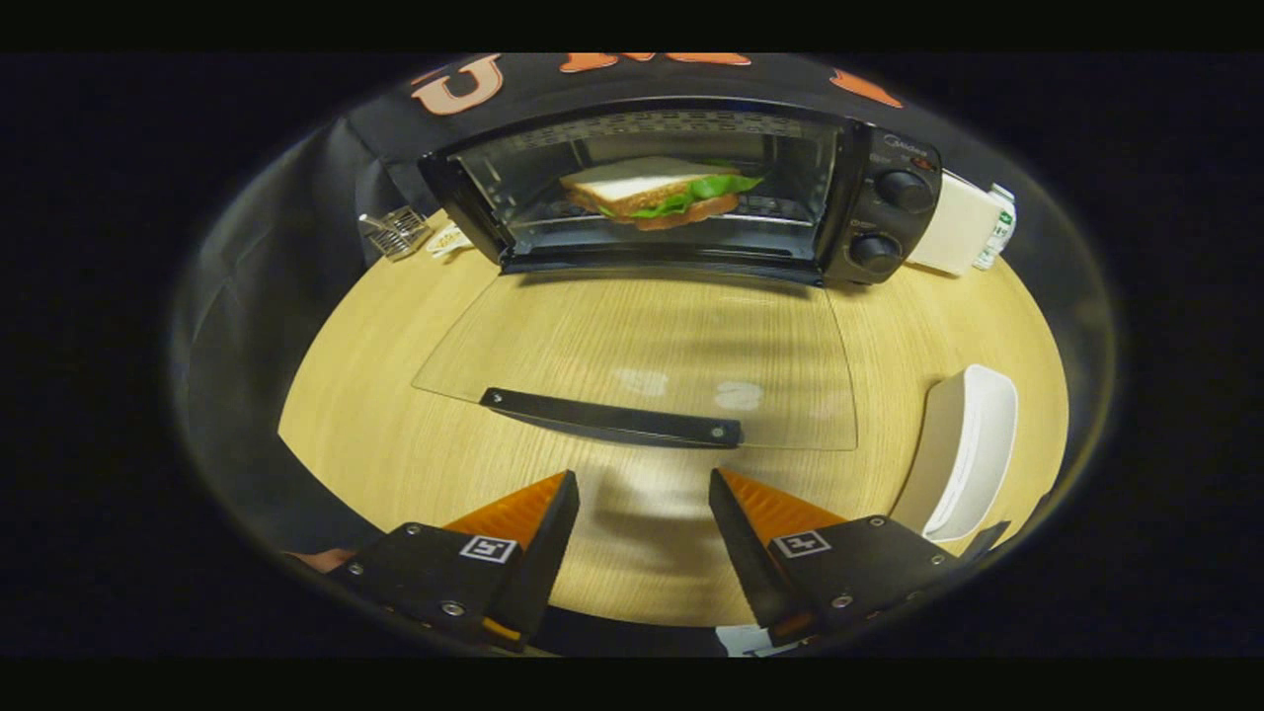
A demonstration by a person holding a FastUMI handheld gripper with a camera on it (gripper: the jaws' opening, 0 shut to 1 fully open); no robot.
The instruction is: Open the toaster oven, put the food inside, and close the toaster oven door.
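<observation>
My gripper (644, 494) hangs above the wooden table (375, 415) with its two fingers spread apart and nothing between them but bare tabletop. Each finger carries a small square black-and-white marker on its upper face. Just ahead of the fingertips lies the dark handle (612, 419) of the glass door (652, 346), which is swung fully down and lies flat over the table, so the wood grain shows through it. Past the door stands the toaster oven (681, 188), its mouth wide open, and the sandwich (657, 191) sits inside on the rack, white bread on top with green lettuce poking out toward the knob side. Two round knobs (889, 217) sit one above the other on the oven's right panel; there is small lettering above them, too small for me to read. A white dish (973, 449) rests on the table beside my right finger, near the table's edge. A pale box (963, 232) stands just right of the oven, and a small wire piece (397, 232) lies to its left. Open wood lies on both sides of the door
</observation>
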